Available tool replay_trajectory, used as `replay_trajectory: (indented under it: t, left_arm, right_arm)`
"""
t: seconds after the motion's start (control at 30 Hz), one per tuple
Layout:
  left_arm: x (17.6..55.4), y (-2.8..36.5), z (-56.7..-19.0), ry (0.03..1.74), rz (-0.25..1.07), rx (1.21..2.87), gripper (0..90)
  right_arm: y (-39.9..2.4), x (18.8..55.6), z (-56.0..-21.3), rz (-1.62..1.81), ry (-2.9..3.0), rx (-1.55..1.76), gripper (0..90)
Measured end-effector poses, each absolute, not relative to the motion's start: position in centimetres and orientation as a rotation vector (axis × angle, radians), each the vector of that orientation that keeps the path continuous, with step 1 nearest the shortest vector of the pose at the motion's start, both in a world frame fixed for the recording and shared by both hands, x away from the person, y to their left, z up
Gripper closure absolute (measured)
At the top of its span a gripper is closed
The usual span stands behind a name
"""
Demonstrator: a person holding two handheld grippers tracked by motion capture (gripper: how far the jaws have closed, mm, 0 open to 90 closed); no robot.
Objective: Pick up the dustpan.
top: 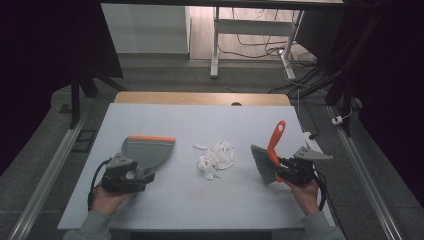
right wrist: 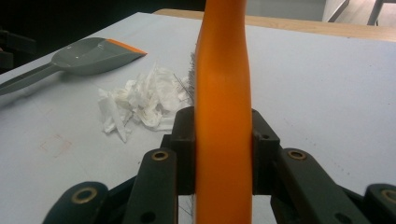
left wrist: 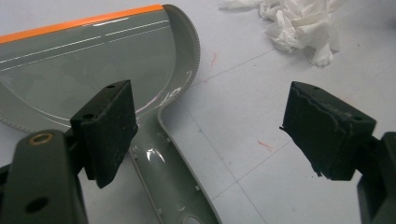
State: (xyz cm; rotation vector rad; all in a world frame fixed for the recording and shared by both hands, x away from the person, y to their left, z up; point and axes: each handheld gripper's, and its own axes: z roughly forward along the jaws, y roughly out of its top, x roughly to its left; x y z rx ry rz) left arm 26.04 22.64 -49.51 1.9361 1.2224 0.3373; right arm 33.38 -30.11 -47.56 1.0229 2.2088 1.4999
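A grey dustpan (top: 148, 150) with an orange lip lies at the left of the white table, its handle pointing toward me. My left gripper (top: 144, 175) hovers over that handle. In the left gripper view the jaws of the left gripper (left wrist: 210, 135) stand wide apart, and the dustpan (left wrist: 93, 65) handle runs beside the left pad, not pressed. My right gripper (top: 279, 168) is shut on the orange handle of a brush (top: 274, 142), whose grey bristles face the crumpled white paper scraps (top: 216, 157). The right gripper (right wrist: 223, 149) clamps the brush (right wrist: 223, 70) handle upright; the paper scraps (right wrist: 144, 98) lie beyond it.
The white table surface (top: 200, 200) has a wooden strip (top: 200, 98) along its far edge. Behind it on the floor stand desk legs (top: 215, 45) and loose cables (top: 305, 60). Metal rails (top: 45, 185) run along both sides of the table.
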Motion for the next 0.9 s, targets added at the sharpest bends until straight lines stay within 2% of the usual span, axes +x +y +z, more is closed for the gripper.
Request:
replay_trajectory:
  t: [0.9]
  left_arm:
    - [26.31,22.24,-48.84,1.174,0.301,1.966,17.2]
  right_arm:
    - [-29.70,33.23,-47.35,1.514,2.204,0.998,69.7]
